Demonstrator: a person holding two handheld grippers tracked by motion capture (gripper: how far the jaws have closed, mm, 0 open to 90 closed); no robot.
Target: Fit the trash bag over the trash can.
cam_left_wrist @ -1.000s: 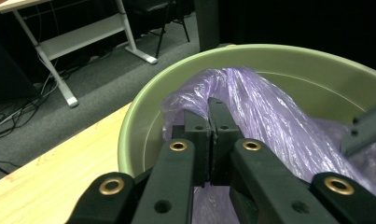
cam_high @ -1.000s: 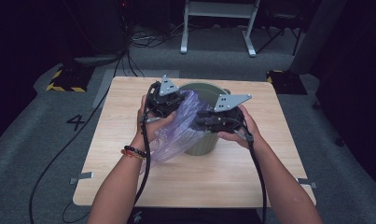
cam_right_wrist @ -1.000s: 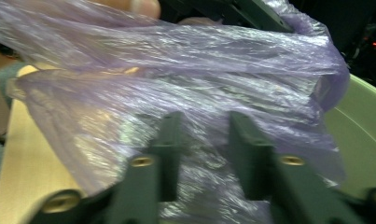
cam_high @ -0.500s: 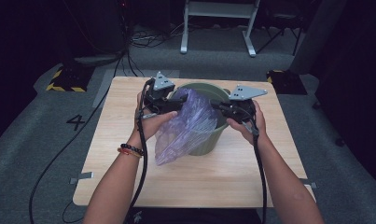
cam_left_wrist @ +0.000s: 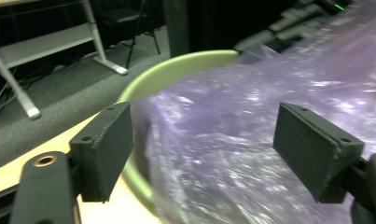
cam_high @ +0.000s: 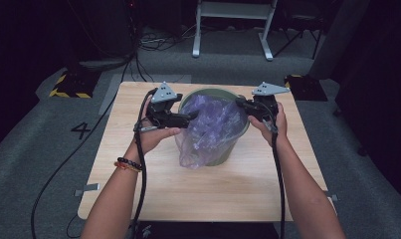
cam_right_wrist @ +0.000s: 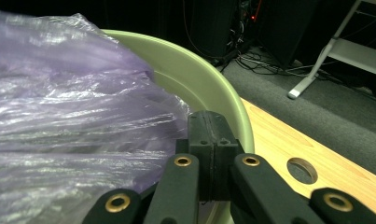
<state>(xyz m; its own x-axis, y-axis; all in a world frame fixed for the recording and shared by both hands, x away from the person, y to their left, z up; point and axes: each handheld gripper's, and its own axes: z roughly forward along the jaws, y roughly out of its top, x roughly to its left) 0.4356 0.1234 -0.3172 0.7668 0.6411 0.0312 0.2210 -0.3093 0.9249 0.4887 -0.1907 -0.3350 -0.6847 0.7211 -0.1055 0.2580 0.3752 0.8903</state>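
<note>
A light green bin (cam_high: 229,149) stands mid-table with a thin purple plastic bag (cam_high: 213,124) draped over its mouth and down its front. My left gripper (cam_high: 190,115) is at the bin's left rim; its jaws have just been opening. In the left gripper view the left gripper (cam_left_wrist: 218,140) stands wide, with bag film (cam_left_wrist: 241,93) loose between the pads and the rim (cam_left_wrist: 176,65) behind. My right gripper (cam_high: 239,103) is at the right rim. In the right gripper view the right gripper (cam_right_wrist: 212,126) is shut, pinching the bag's edge (cam_right_wrist: 59,93) beside the rim (cam_right_wrist: 199,79).
The bin sits on a small wooden table (cam_high: 153,184) with a round hole (cam_right_wrist: 301,169) near its right side. Cables (cam_high: 138,164) trail from both grippers over the front edge. Grey carpet, a white metal frame (cam_high: 233,30) and dark equipment lie beyond.
My right gripper has moved right to the bin's right rim, drawing the bag across the mouth. The left gripper's jaws have opened off the bag at the left rim.
</note>
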